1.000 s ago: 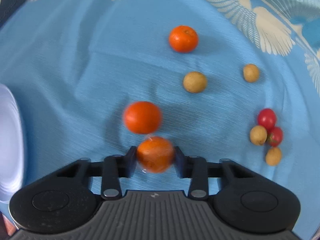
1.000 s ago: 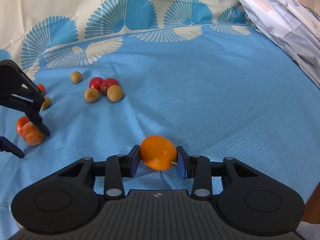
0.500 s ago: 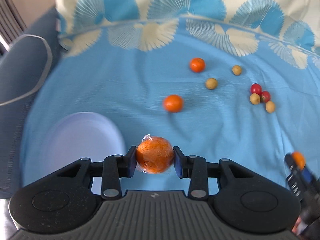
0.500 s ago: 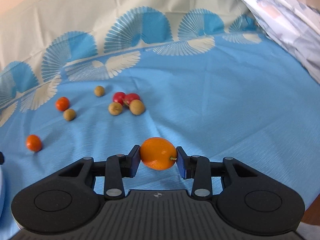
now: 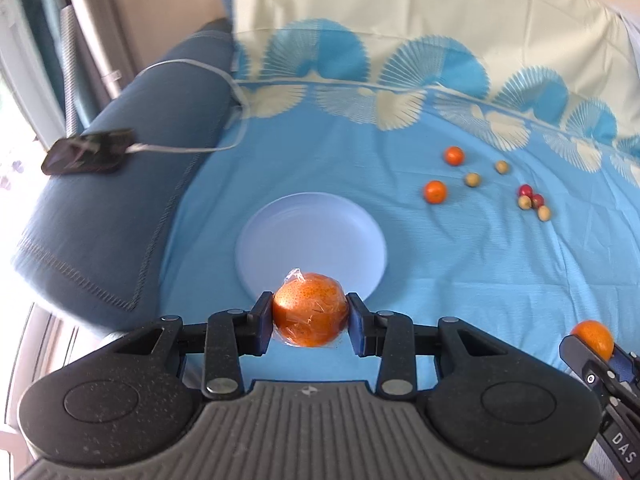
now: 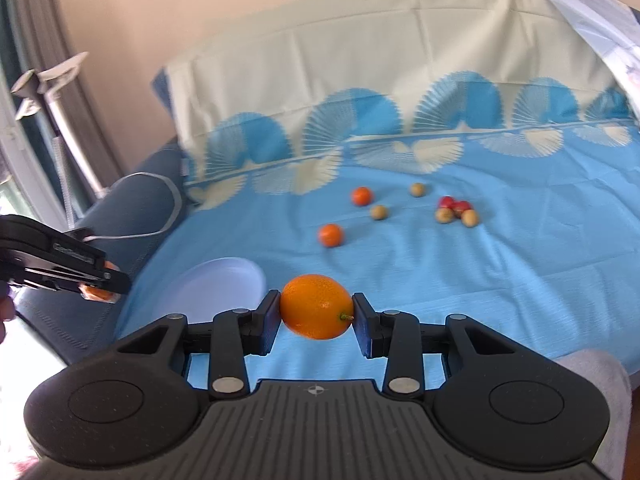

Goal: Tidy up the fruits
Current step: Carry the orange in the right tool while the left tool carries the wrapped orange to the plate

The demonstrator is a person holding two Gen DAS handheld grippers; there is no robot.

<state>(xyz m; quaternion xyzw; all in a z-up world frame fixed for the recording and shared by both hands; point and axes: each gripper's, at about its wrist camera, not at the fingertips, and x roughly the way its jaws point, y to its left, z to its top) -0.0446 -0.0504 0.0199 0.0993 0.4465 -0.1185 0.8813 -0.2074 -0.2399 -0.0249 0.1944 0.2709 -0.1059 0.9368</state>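
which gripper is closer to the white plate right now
Left. The left gripper holds its wrapped orange at the plate's near rim; the right gripper sits off to the plate's right.

Cloth sheet [image 5: 460,248]: matt woven. Plate [image 5: 280,232]: smooth plastic, slight sheen. Wrapped orange [image 5: 309,316]: glossy crinkly film. Bare orange [image 6: 316,306]: dimpled, semi-gloss. Gripper bodies: matt blk plastic, ribbed.

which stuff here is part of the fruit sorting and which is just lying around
Job: wrapped orange in left gripper; orange in right gripper; plate; loose fruits on the cloth.

Lying about: phone, white cable, blue cushion.
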